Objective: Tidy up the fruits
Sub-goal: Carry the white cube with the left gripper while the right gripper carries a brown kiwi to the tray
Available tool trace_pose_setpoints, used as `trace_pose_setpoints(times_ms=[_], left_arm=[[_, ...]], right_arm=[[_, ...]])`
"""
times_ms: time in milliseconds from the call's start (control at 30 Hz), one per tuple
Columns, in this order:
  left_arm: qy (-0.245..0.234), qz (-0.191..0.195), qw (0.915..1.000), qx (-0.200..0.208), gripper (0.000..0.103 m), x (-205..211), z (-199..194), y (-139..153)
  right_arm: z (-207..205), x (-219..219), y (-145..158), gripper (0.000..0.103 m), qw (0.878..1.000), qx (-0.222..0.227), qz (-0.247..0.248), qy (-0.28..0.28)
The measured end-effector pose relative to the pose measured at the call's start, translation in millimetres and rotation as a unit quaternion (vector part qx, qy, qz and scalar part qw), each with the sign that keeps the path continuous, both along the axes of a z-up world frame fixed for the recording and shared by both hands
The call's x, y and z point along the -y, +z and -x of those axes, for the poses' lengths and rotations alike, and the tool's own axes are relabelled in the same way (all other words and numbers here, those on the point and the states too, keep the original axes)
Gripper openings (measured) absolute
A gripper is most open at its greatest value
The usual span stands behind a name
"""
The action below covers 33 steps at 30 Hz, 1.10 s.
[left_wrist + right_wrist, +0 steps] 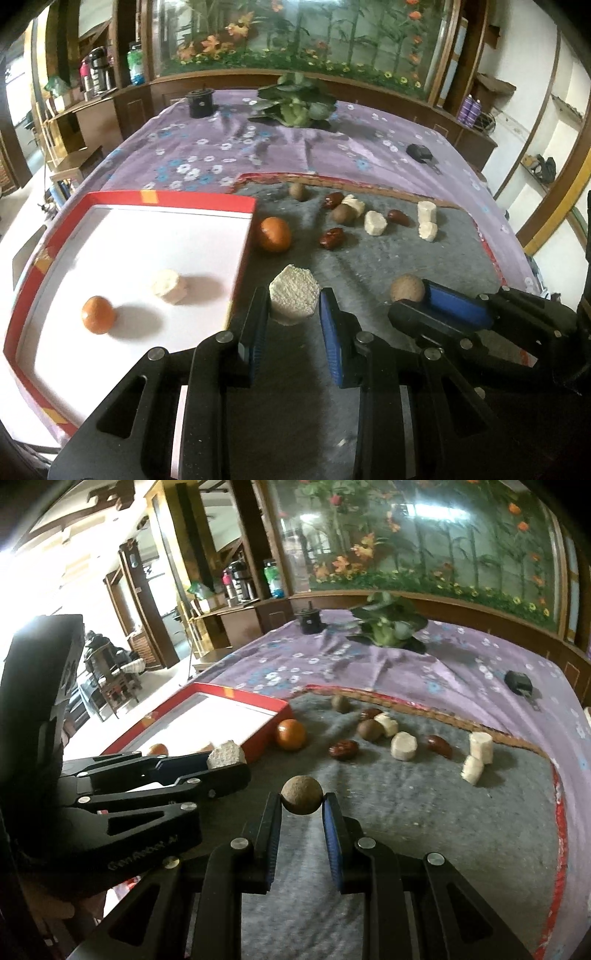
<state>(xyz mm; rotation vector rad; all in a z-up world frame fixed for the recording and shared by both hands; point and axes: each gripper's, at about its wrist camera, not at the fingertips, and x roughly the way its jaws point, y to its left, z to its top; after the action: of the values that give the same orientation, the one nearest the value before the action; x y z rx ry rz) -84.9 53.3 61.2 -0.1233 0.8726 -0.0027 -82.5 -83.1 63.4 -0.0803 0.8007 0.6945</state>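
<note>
My left gripper [294,306] is shut on a white hexagonal fruit chunk [294,298], held above the grey mat beside the red-rimmed white tray [199,201]. The tray holds an orange [98,314] and a white chunk [170,286]. My right gripper [302,805] is shut on a round brown fruit [301,794] above the mat; it also shows in the left wrist view [407,288]. On the mat lie another orange [274,234], red dates [331,238], brown fruits [343,214] and white chunks [375,223].
The grey mat [406,258] lies on a purple flowered cloth [221,147]. A leafy plant [295,99], a black round object [200,103] and a small black device [419,152] sit farther back. Wooden cabinets stand behind.
</note>
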Motion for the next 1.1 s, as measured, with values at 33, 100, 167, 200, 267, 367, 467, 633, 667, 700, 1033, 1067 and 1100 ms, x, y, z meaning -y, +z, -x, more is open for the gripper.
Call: trace_pose_setpoints(times_ms=[33,100,167,200,267,367,467,633,667,700,1033,1067,1100], left_arm=[[0.004,0.0,1.0,0.001,0.027,-4.3,2.6,0.6],[0.013,0.001,0.9999,0.001,0.027,-12.7,6.4,0.9],[0.02,0.002,0.9998,0.001,0.027,-19.8,8.8,1.0],[0.025,0.001,0.9997,0.002,0.027,-24.7,10.8,1.2],[0.031,0.0,0.9995,0.002,0.027,-31.1,14.1,1.5],[0.044,-0.002,0.999,0.002,0.027,-44.2,19.6,1.0],[0.059,-0.001,0.9982,-0.001,0.027,-58.6,24.1,-0.7],[0.081,-0.001,0.9967,-0.004,0.027,-79.2,32.2,-4.5],[0.085,-0.002,0.9964,-0.006,0.027,-83.1,33.5,-5.5],[0.089,-0.003,0.996,-0.007,0.027,-87.0,34.8,-6.8],[0.109,0.007,0.9935,-0.031,0.027,-113.9,46.3,-24.6],[0.11,0.007,0.9933,-0.033,0.027,-115.4,46.7,-26.0],[0.113,0.008,0.9929,-0.035,0.027,-117.5,46.9,-27.6]], right_arm=[[2.0,-3.7,1.5,0.022,1.0,0.001,0.001,0.004],[5.9,-12.5,4.0,0.022,1.0,0.007,0.004,0.011],[8.1,-20.7,5.3,0.022,1.0,0.009,0.007,0.02],[9.4,-26.0,5.4,0.022,1.0,0.009,0.008,0.024],[11.6,-36.2,5.7,0.022,0.999,0.01,0.01,0.035],[13.5,-47.9,6.3,0.022,0.999,0.011,0.011,0.048],[14.7,-61.7,6.5,0.022,0.998,0.013,0.011,0.061],[13.0,-79.4,5.0,0.022,0.997,0.008,0.011,0.078],[12.6,-83.2,4.4,0.022,0.997,0.008,0.011,0.081],[11.9,-87.1,3.6,0.022,0.996,0.007,0.011,0.085],[1.3,-128.7,-13.7,0.022,0.991,-0.024,0.022,0.131],[0.4,-133.6,-16.2,0.022,0.99,-0.027,0.026,0.136],[-0.6,-138.9,-18.8,0.022,0.989,-0.029,0.032,0.142]])
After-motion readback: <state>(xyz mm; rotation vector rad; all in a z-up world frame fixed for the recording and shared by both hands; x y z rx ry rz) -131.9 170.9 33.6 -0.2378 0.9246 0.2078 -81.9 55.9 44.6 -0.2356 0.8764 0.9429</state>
